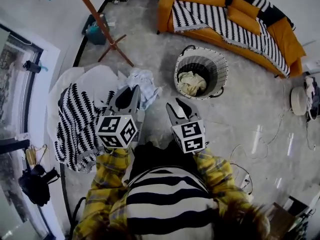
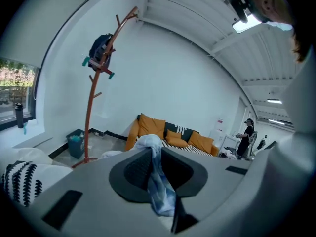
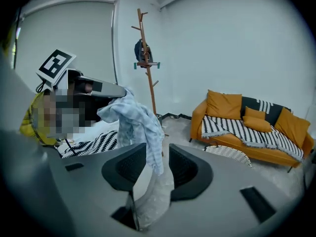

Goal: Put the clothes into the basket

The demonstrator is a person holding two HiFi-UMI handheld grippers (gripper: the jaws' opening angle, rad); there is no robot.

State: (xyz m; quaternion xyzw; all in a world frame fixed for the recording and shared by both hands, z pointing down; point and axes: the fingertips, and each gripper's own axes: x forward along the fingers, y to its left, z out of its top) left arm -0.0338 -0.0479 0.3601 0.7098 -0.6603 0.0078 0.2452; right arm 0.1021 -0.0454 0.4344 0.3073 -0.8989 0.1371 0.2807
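Jaws pinch cloth [image 2: 157, 181], plain in left gripper view.

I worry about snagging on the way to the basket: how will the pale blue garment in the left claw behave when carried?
Probably floppy: the pale blue garment bunches and droops from the left claw. Likely light, since a small pinch holds it. Its hanging folds may swing and catch the basket rim.
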